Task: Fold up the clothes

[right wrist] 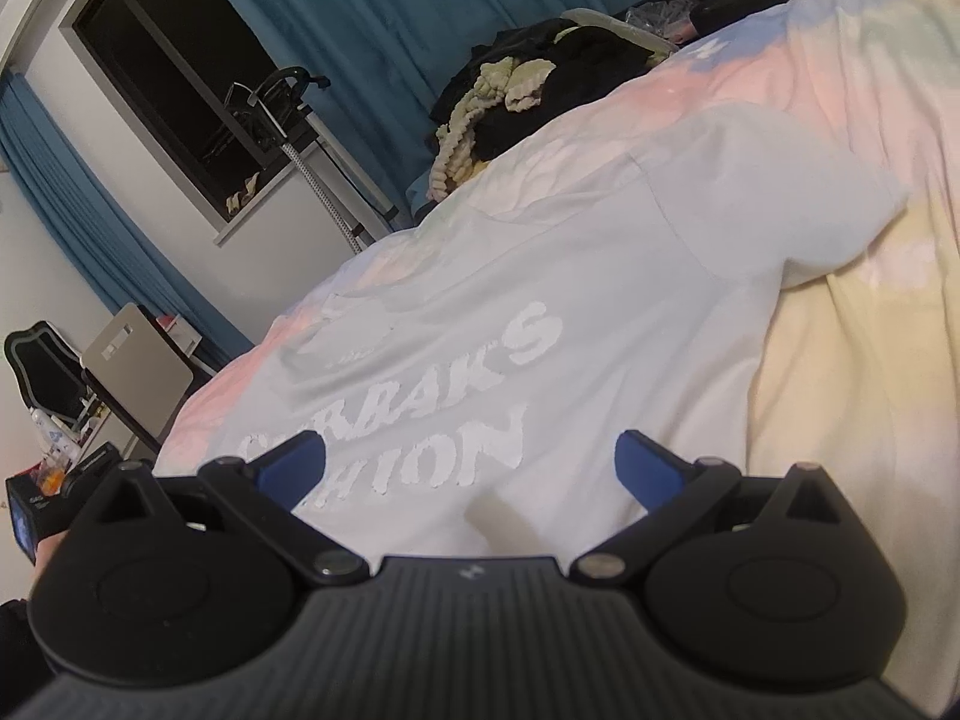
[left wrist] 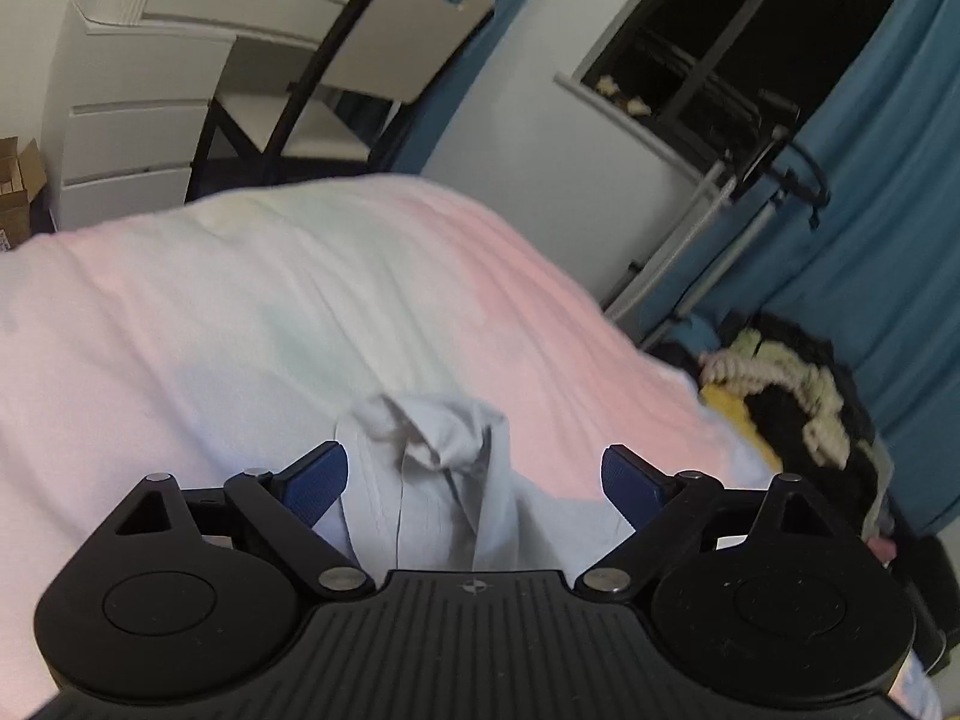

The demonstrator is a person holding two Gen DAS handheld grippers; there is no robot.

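Shirt (right wrist: 540, 312), pale with white lettering, lies spread flat on the bed (right wrist: 840, 360). I see left gripper (left wrist: 474, 480) fingers released above its bunched sleeve (left wrist: 432, 438). Right gripper (right wrist: 471, 468) fingers released too, over the lettering, grasping nothing.

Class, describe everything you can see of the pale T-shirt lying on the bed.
The T-shirt is pale, almost white, thin soft fabric, spread flat on the pastel bedspread with white block lettering facing up. One short sleeve lies out to the side. In the left wrist view a bunched, crumpled part stands up between the open fingers of the left gripper. The right gripper hangs open over the lettering; neither gripper holds the cloth.
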